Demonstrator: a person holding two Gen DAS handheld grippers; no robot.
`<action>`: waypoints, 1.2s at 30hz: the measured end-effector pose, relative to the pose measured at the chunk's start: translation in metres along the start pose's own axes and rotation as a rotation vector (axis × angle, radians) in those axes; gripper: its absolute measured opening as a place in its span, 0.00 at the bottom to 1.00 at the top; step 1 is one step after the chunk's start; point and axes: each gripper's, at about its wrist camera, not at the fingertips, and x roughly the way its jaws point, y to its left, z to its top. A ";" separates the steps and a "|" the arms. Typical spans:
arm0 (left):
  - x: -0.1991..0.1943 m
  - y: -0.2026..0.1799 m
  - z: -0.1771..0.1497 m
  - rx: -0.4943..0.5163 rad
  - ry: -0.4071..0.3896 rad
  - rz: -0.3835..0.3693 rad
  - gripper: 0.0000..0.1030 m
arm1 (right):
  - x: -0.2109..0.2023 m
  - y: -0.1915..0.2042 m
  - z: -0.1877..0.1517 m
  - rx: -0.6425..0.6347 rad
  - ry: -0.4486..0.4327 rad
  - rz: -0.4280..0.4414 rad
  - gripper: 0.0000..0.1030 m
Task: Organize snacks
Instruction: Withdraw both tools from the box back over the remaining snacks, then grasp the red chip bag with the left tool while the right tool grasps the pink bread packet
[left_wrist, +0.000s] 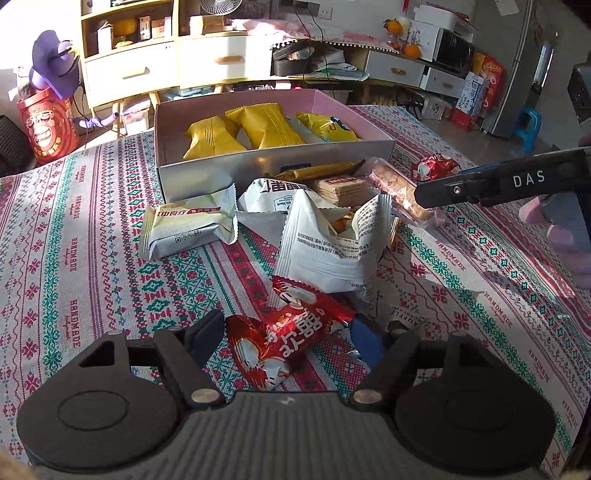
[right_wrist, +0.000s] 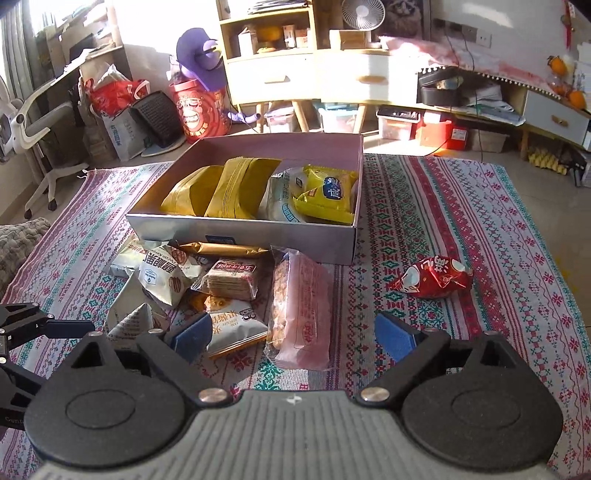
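Observation:
My left gripper (left_wrist: 286, 334) sits low over the patterned cloth, and both its pads touch a red snack packet (left_wrist: 291, 339), closed on its two sides. Beyond it lies a heap of white packets (left_wrist: 325, 240) and cracker packs. A silver box (left_wrist: 258, 162) behind them holds yellow packets (left_wrist: 266, 125). My right gripper (right_wrist: 293, 334) stands open over a pink-wrapped cracker pack (right_wrist: 303, 317) without pressing on it. Its left pad lies by a white and orange packet (right_wrist: 236, 325). One of its fingers (left_wrist: 443, 190) reaches in from the right in the left wrist view.
A second red packet (right_wrist: 432, 277) lies alone on the cloth right of the box (right_wrist: 258, 236). A cream packet (left_wrist: 188, 229) lies left of the heap. A person's hand (left_wrist: 569, 236) is at the right edge. Cabinets, a red bucket (right_wrist: 199, 110) and clutter stand beyond the table.

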 end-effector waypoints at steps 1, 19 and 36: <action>0.000 -0.001 0.001 0.008 0.003 0.004 0.77 | 0.002 0.000 0.000 0.003 0.001 -0.003 0.88; 0.007 0.004 0.003 0.037 0.035 0.091 0.56 | 0.034 0.005 0.005 0.003 0.043 -0.041 0.60; 0.002 0.013 0.002 -0.074 0.036 0.103 0.51 | 0.036 -0.009 0.005 0.094 0.091 0.006 0.35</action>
